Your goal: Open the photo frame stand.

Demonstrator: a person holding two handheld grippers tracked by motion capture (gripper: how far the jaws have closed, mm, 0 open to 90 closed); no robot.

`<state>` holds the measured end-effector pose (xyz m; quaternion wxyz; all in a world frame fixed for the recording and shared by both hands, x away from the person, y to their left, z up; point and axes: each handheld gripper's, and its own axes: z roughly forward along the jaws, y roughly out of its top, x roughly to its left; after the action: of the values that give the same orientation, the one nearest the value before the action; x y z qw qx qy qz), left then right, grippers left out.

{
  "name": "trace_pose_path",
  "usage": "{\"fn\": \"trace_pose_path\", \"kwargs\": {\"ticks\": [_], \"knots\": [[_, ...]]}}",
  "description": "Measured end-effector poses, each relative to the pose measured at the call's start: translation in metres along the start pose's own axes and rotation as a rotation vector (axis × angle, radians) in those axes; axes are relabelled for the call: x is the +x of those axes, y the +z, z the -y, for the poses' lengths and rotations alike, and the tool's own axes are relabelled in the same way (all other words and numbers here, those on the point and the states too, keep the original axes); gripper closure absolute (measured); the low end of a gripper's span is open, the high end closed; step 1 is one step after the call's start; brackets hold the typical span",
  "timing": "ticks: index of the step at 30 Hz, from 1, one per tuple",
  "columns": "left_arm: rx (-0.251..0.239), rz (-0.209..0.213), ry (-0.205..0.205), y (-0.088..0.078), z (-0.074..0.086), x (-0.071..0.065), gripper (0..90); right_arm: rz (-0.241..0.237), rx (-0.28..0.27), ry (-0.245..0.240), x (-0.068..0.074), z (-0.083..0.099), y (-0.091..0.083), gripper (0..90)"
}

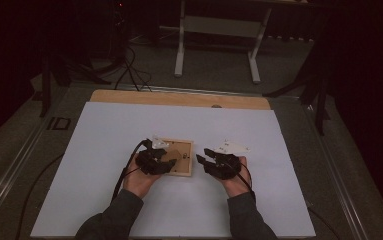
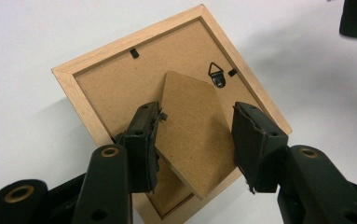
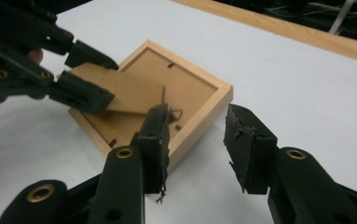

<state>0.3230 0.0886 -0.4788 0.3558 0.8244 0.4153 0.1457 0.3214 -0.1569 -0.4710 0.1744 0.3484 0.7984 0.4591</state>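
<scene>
A white table top [image 1: 104, 200] filled most of the space in front of the person, with a strip of bare wood [image 1: 179, 98] along its far edge. Near the middle lay a small wooden picture frame [image 1: 186, 167], face down, its fibreboard backing [image 2: 115, 88] upward and a metal hanger [image 2: 217, 74] near one corner. The left gripper [image 2: 195, 140] stood over it with its jaws on either side of the frame's hinged easel stand [image 2: 190, 135], which was lifted a little off the backing; one pad seemed to touch an edge of the stand and the other looked just clear, so I could not tell if it was truly gripped. The right gripper [image 3: 197, 144] hovered just beside the frame's near corner, jaws parted to a middling gap with nothing between them. To my eye, the step was raising the stand. Doing it well would mean closing squarely on the stand's two edges, low enough not to slip, and swinging it up gently about its hinge. The right gripper could usefully press on the frame's rim [image 3: 199, 121] so the whole thing did not slide or tip.
</scene>
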Motion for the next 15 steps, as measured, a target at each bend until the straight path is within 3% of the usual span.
{"fn": "trace_pose_path", "kwargs": {"ticks": [15], "knots": [[-0.050, -0.035, 0.036, -0.003, 0.008, -0.008, 53.0, 0.002, -0.016, 0.010, -0.003, -0.017, 0.005, 57.9]]}}
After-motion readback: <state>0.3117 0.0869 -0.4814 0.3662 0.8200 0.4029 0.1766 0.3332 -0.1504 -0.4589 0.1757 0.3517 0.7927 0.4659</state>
